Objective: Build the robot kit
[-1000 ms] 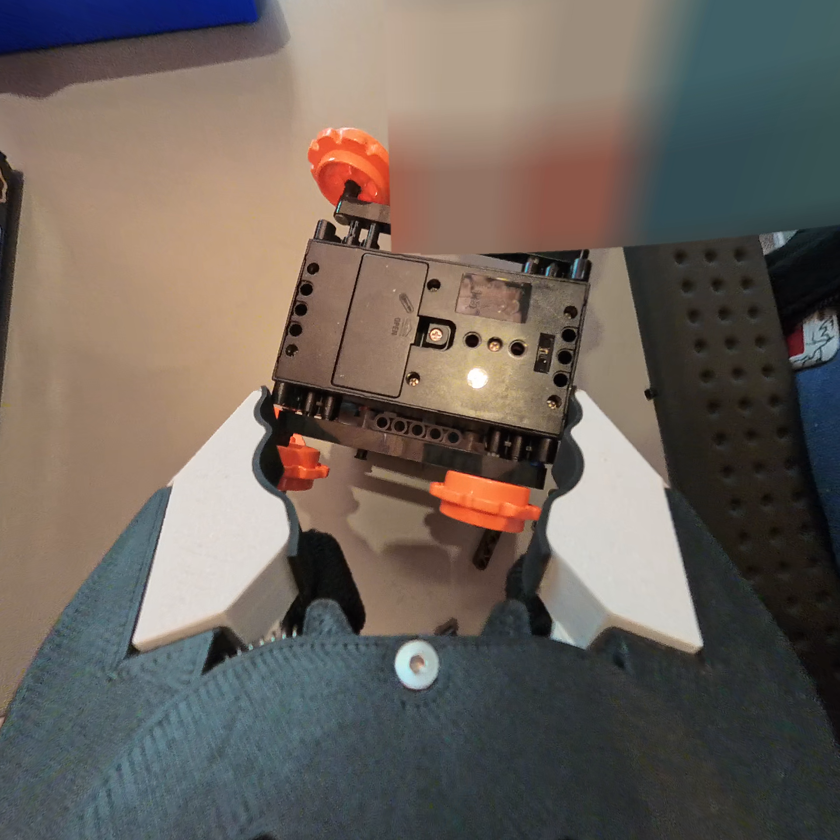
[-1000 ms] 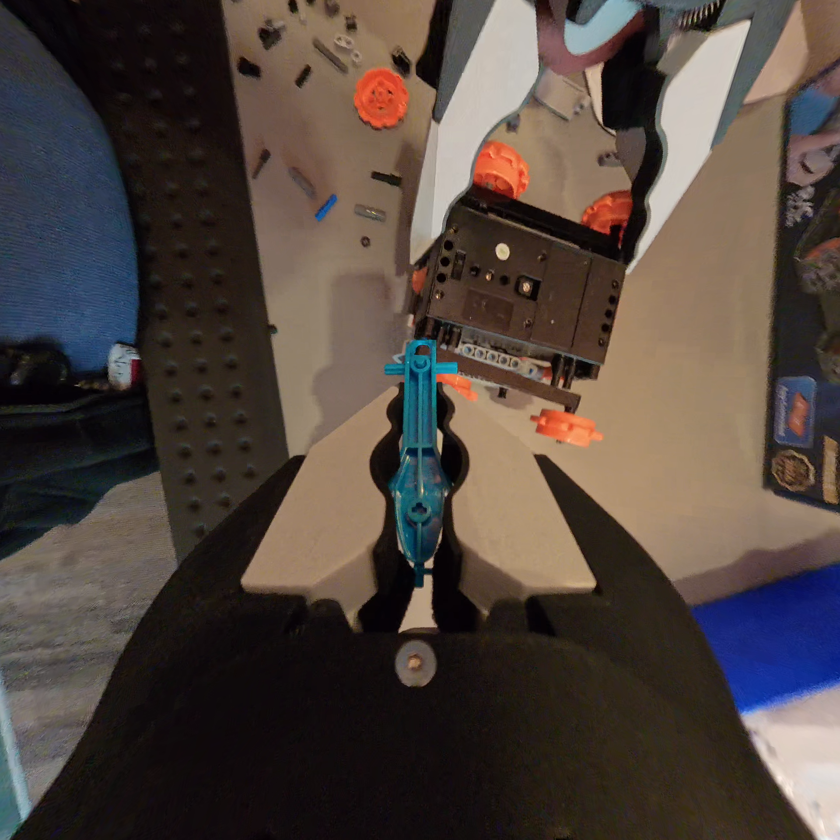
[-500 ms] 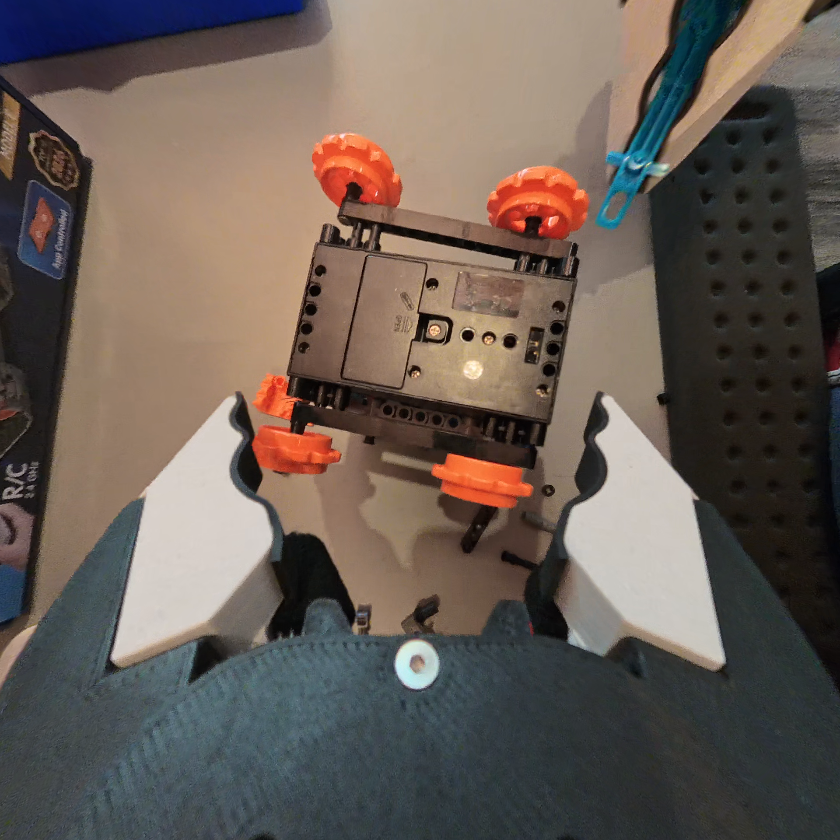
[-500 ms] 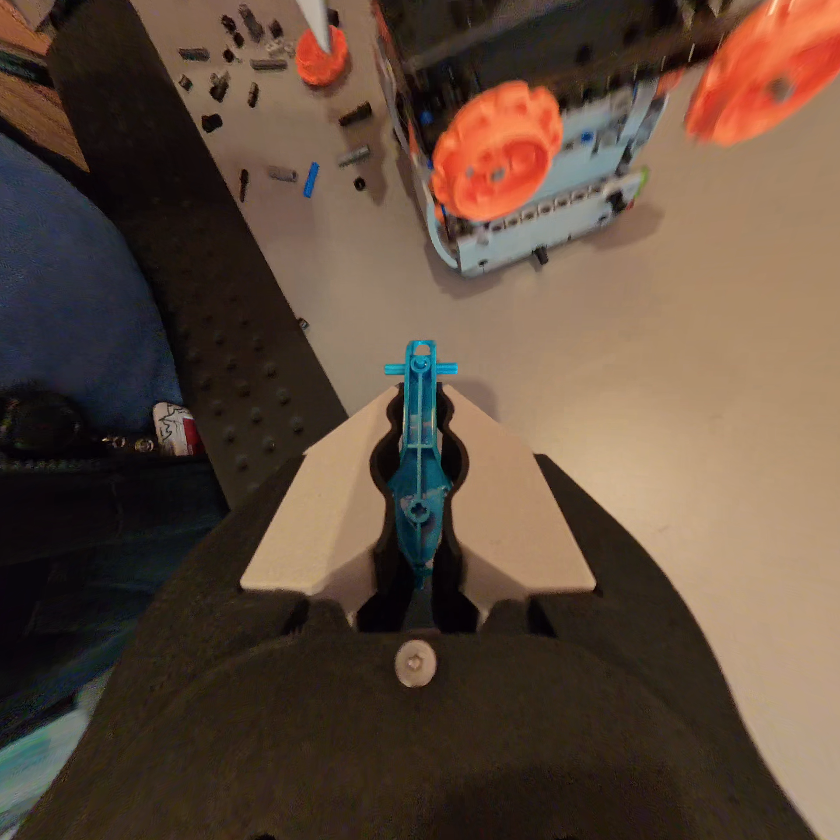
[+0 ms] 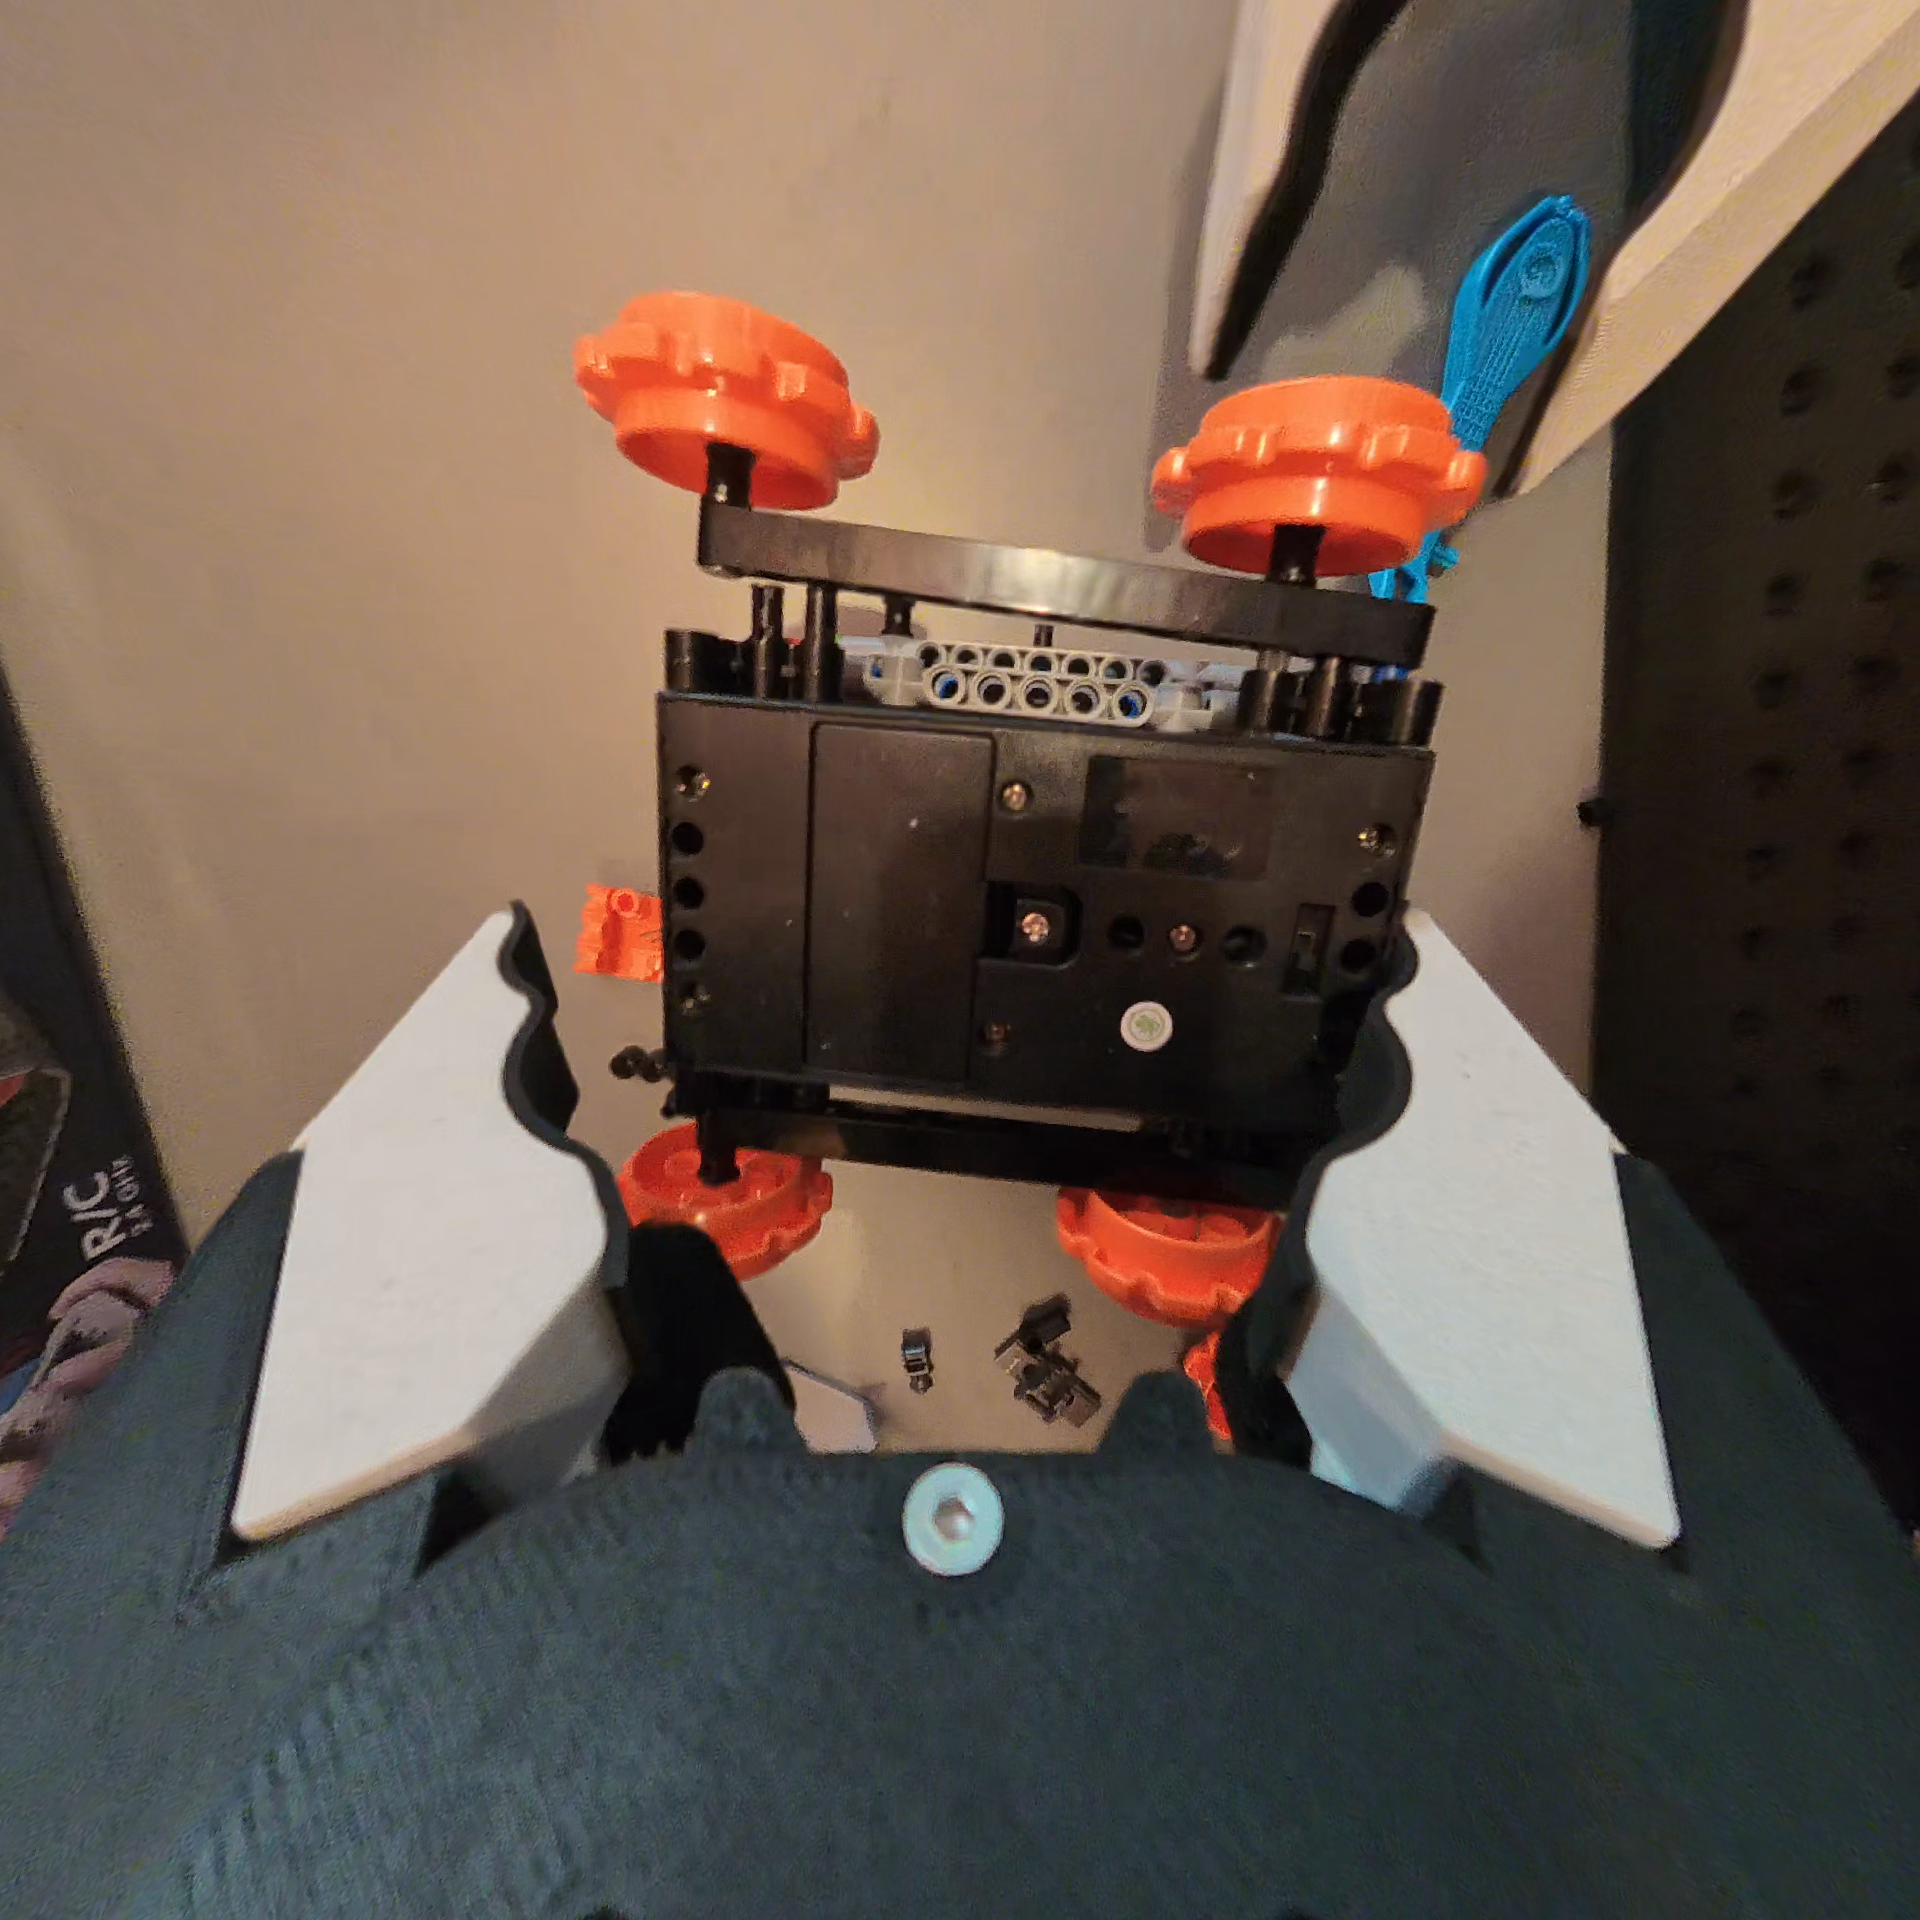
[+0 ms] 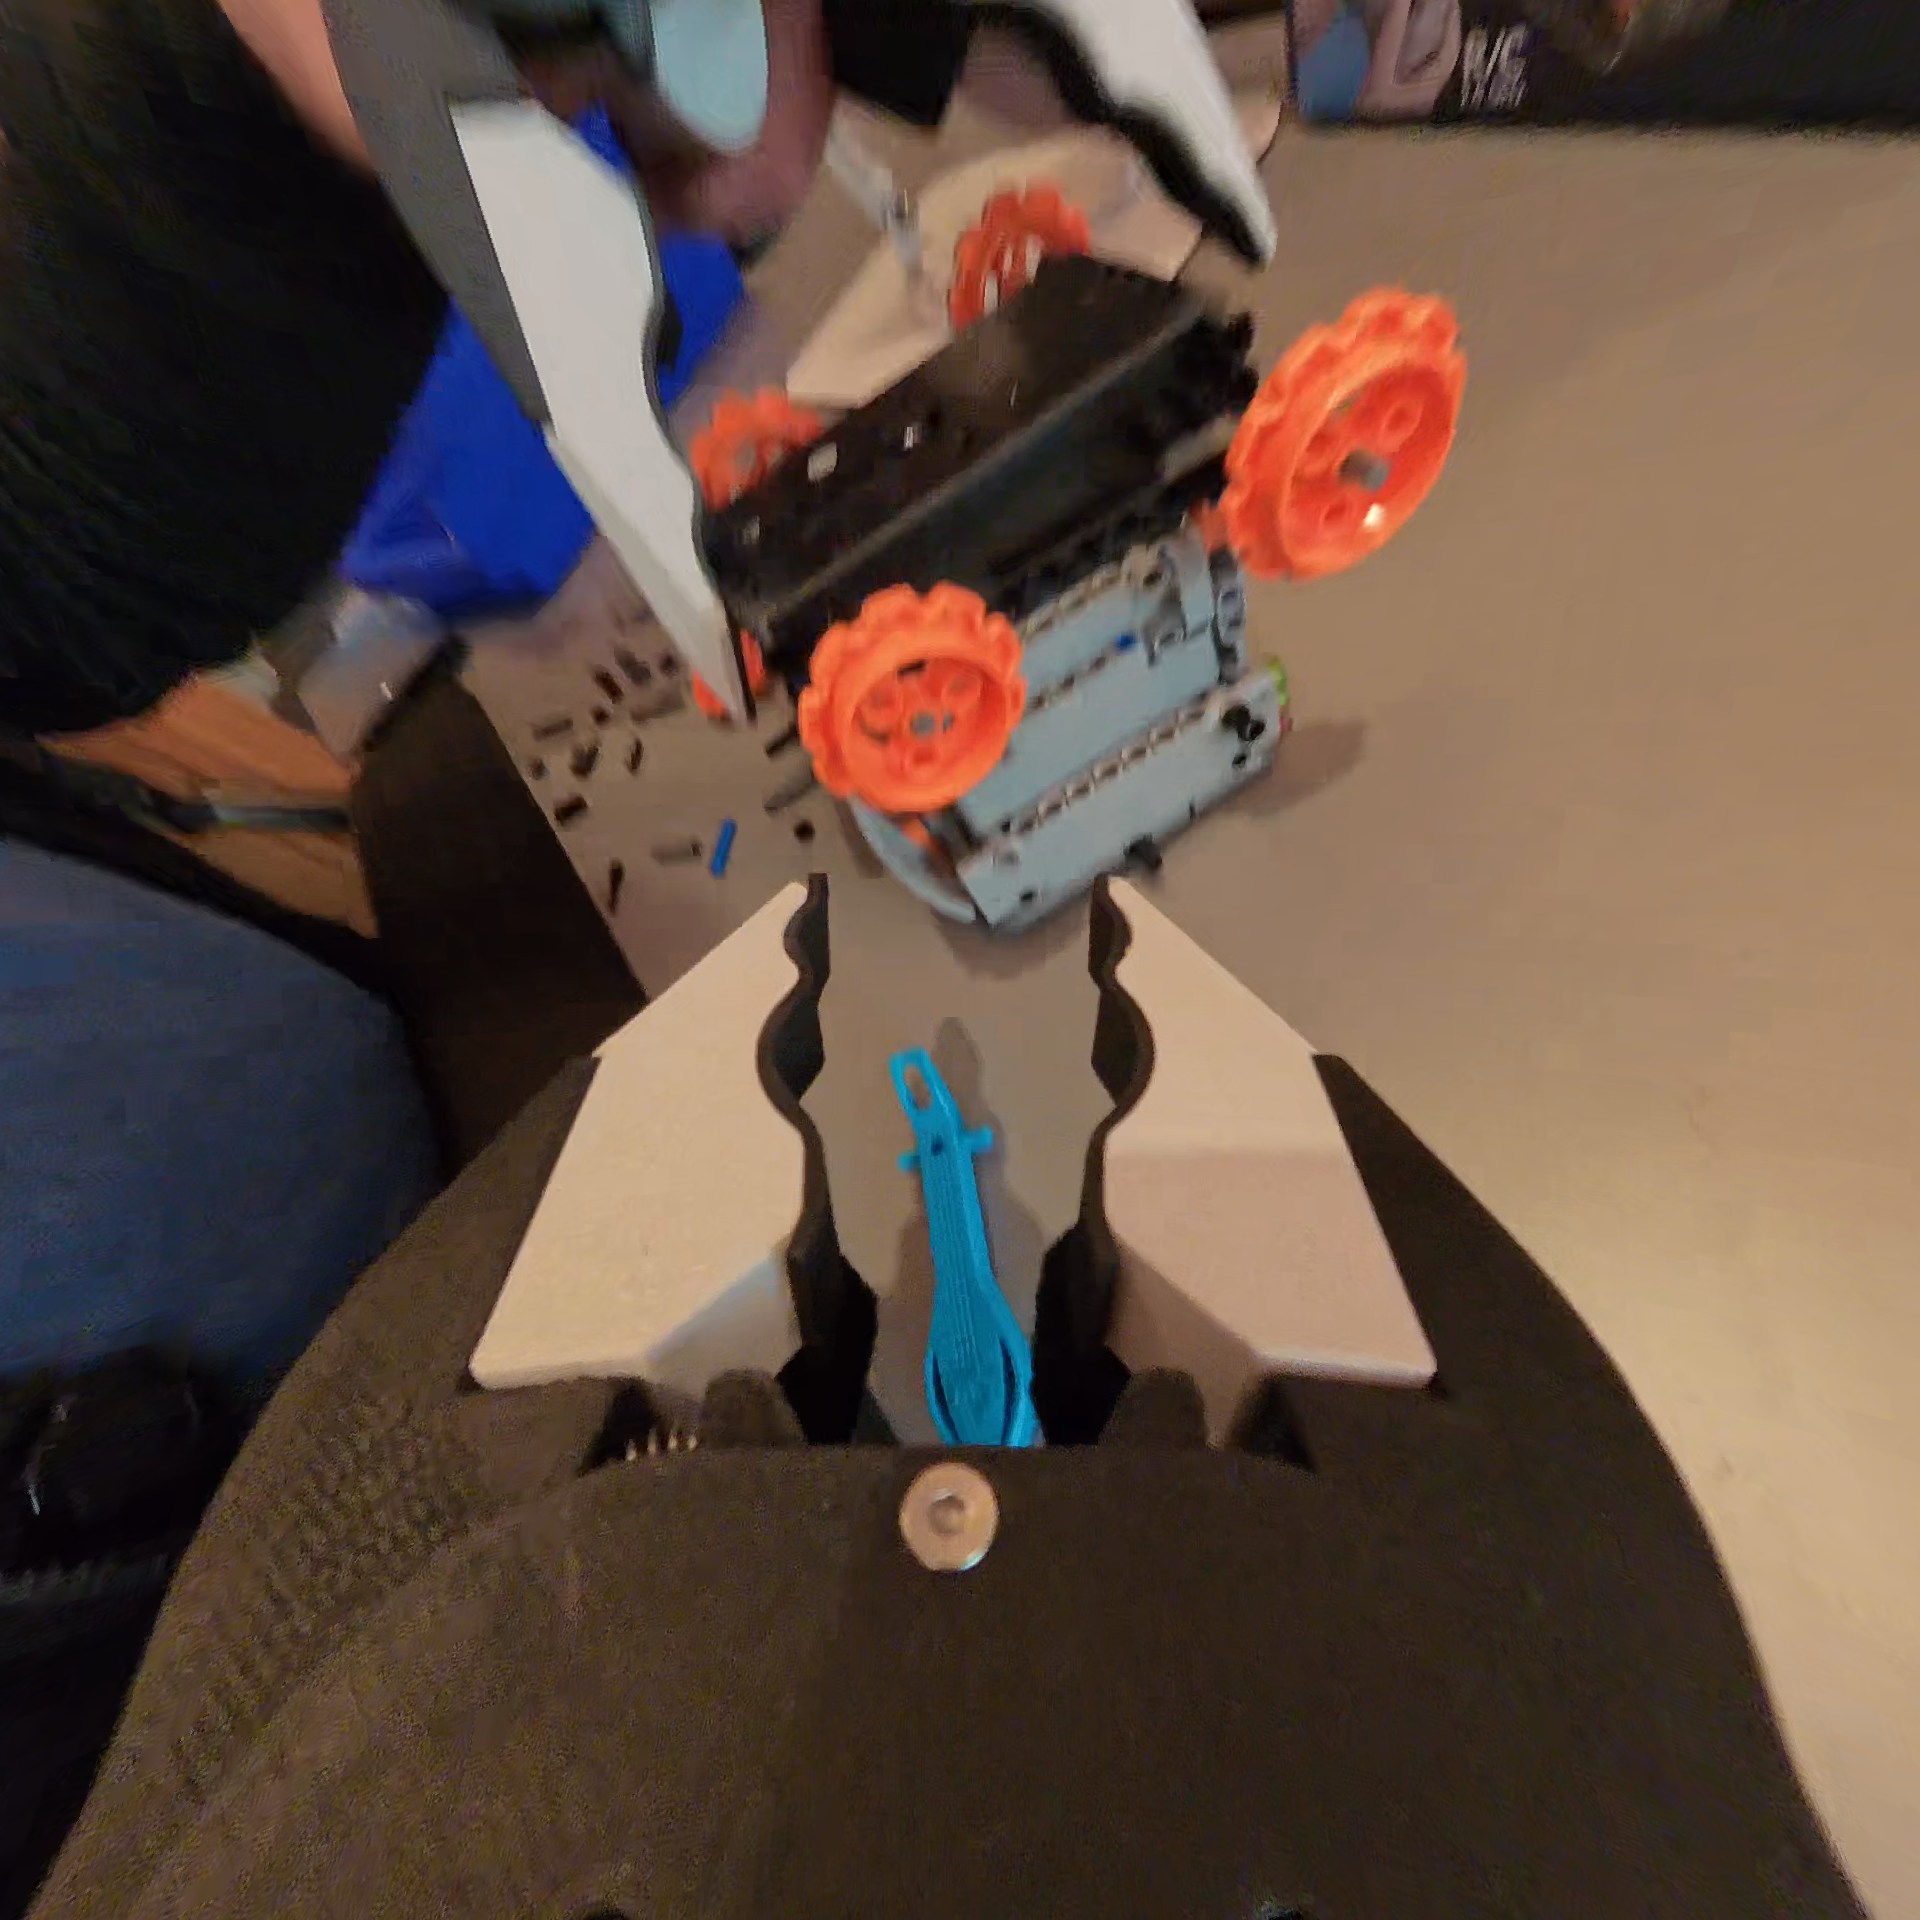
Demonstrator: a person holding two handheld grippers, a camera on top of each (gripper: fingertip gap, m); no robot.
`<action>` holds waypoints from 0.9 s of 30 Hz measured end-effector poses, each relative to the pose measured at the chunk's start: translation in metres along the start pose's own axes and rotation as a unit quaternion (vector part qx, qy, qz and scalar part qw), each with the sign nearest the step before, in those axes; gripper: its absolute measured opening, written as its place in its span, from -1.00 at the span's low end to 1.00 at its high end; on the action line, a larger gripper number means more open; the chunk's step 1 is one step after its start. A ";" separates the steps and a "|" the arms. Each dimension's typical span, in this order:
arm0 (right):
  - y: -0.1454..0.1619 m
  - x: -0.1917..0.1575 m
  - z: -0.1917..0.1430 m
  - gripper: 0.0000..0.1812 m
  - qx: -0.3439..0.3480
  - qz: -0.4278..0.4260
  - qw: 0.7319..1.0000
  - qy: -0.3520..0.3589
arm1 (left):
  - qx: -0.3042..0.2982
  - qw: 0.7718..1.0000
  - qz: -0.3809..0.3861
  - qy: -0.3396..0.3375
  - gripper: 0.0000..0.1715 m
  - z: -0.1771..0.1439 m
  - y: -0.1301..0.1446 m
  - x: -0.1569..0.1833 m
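Observation:
A brick-built vehicle (image 5: 1039, 914) with a black battery box, a grey frame and several orange wheels (image 5: 727, 400) rests on the beige table. My left gripper (image 5: 966, 935) is open around it. The right finger touches the box's side and the left finger stands a little apart. The vehicle also shows in the right wrist view (image 6: 987, 468). My right gripper (image 6: 956, 904) is open just short of the vehicle's grey end. A blue plastic tool (image 6: 961, 1247) lies loose on the table between its fingers. The tool also shows in the left wrist view (image 5: 1507, 312).
A black perforated mat (image 5: 1766, 831) runs along the table's right side. A printed box (image 5: 62, 1195) lies at the left. Small loose parts (image 6: 623, 748) and a small orange piece (image 5: 620, 932) lie by the vehicle. A person's blue-clad leg (image 6: 156, 1091) is at the left.
My right gripper has opened and let go of the blue tool, which now lies on the table. My left gripper let go of the vehicle, then moved forward around it, still open.

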State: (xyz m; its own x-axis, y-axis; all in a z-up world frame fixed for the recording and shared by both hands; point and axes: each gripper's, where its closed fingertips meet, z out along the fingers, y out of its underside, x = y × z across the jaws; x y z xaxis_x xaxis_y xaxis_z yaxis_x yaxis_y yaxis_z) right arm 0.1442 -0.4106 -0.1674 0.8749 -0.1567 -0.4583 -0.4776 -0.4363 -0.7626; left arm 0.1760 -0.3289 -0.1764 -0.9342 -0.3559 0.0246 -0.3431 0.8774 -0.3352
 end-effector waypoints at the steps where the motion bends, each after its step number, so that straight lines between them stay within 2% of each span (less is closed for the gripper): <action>1: -0.009 0.000 0.003 -0.43 0.021 0.011 1.000 -0.008 | 0.001 1.000 -0.003 0.007 0.74 0.003 0.000 0.002; 3: -0.020 -0.006 0.011 -0.34 0.043 0.032 0.998 -0.045 | 0.003 1.000 -0.007 0.021 0.73 0.006 -0.001 0.006; 5: -0.026 -0.012 0.019 -0.33 0.056 0.047 0.994 -0.075 | 0.018 0.999 -0.014 0.044 0.60 0.008 -0.006 0.013; 11: -0.038 -0.008 0.022 -0.56 0.104 0.098 0.981 -0.128 | 0.030 0.999 -0.013 0.042 0.60 0.007 -0.005 0.013; 15: -0.040 -0.010 0.020 -0.56 0.123 0.124 0.970 -0.168 | 0.039 0.998 -0.008 0.043 0.60 0.007 -0.006 0.013; 22: -0.042 -0.008 0.016 -0.57 0.141 0.089 0.979 -0.118 | 0.053 0.998 -0.006 0.029 0.59 0.008 -0.009 0.012; 27: -0.043 -0.007 0.015 -0.57 0.168 0.112 0.974 -0.103 | 0.061 0.998 -0.005 0.026 0.59 0.008 -0.010 0.011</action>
State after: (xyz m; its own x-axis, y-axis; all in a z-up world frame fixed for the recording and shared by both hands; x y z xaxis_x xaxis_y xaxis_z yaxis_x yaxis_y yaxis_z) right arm 0.1577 -0.3772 -0.1383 0.7271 -0.0186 -0.6862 -0.6847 -0.0921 -0.7230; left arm 0.1701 -0.3445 -0.1801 -0.9355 -0.3449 0.0772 -0.3418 0.8272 -0.4459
